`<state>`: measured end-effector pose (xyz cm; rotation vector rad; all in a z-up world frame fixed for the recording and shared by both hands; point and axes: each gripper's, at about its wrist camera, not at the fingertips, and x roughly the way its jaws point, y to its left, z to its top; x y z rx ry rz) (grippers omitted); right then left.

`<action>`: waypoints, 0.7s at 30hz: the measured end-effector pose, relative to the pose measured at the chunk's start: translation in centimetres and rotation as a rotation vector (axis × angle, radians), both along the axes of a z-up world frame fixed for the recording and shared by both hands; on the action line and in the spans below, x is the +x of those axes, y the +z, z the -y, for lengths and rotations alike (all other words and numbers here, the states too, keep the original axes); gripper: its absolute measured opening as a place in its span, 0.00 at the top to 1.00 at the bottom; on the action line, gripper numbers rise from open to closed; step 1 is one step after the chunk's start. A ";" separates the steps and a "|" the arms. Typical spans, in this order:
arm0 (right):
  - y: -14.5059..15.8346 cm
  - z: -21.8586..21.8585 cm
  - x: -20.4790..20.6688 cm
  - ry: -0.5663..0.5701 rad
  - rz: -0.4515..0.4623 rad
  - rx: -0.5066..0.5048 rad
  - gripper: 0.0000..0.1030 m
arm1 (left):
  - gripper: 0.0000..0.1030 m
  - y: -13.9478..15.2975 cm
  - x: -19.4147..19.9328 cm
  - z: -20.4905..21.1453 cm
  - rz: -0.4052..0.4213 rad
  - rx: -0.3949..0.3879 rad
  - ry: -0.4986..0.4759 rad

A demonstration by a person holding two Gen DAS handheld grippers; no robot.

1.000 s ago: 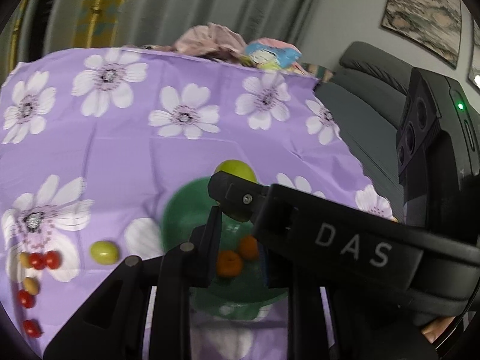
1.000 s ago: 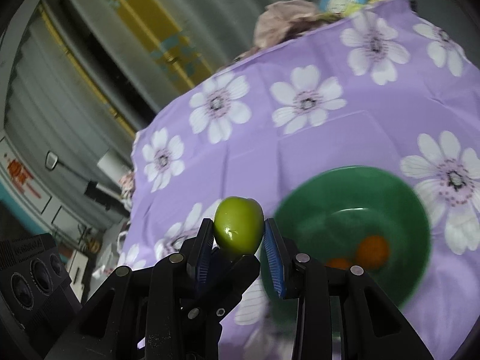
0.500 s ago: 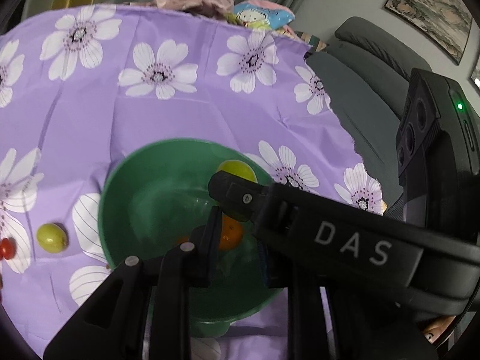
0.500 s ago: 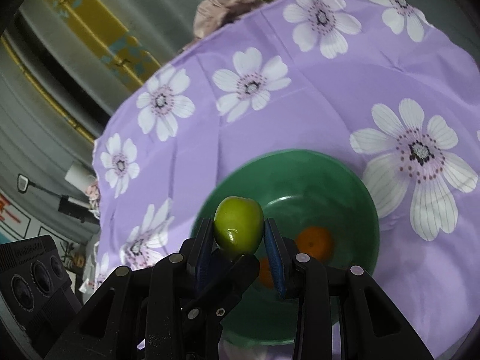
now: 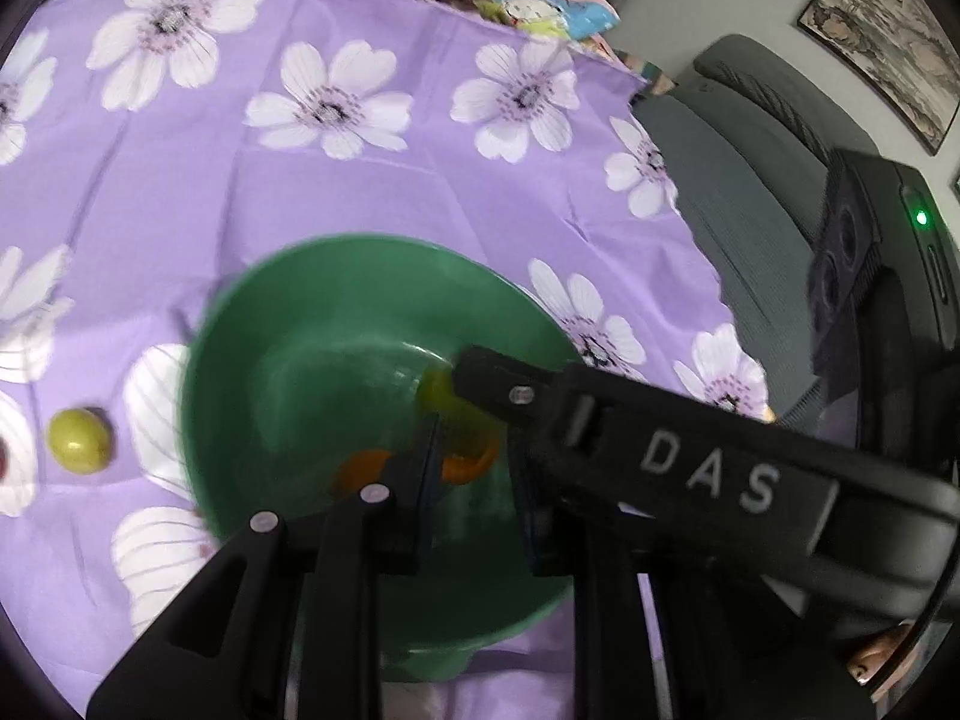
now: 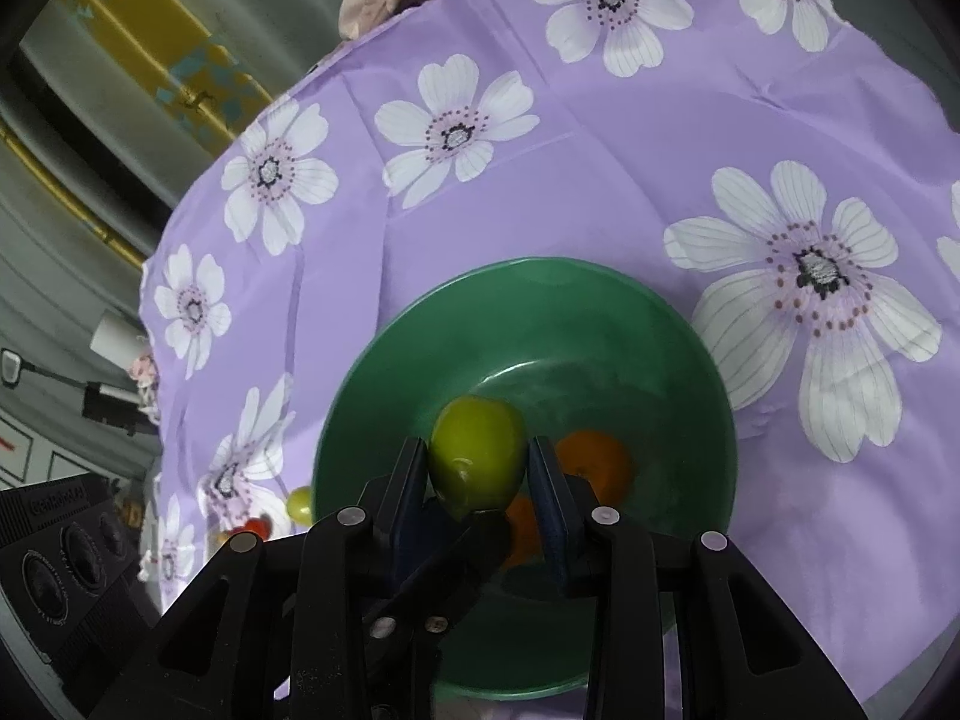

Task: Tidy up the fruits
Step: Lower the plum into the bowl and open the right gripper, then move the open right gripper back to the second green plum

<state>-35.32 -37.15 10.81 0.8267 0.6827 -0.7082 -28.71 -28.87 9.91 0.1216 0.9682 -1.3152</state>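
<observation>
A green bowl sits on a purple flowered cloth and holds orange fruits. My right gripper is shut on a green fruit and holds it low over the bowl's inside. In the left wrist view the bowl fills the middle, and the right gripper's body crosses over it with the green fruit partly hidden. My left gripper is open and empty above the bowl's near side. Another green fruit lies on the cloth left of the bowl.
The purple cloth covers the table. A grey sofa stands to the right. Crumpled pink cloth and a colourful package lie at the far edge. Small red fruits lie left of the bowl.
Both grippers have moved closer over the bowl. The right gripper has lowered the green fruit from above the rim to inside the bowl, still held.
</observation>
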 end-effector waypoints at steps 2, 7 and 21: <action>0.3 -0.1 -0.2 -0.015 -0.001 -0.013 0.64 | 0.72 0.5 0.1 -0.8 0.036 -0.009 0.008; 1.2 -0.7 0.0 -0.014 0.017 -0.052 0.56 | 0.61 1.4 0.4 -3.0 0.148 0.003 0.045; 3.1 -7.2 7.3 0.210 0.024 -0.187 0.41 | 0.40 0.6 10.7 -15.3 0.225 0.167 0.424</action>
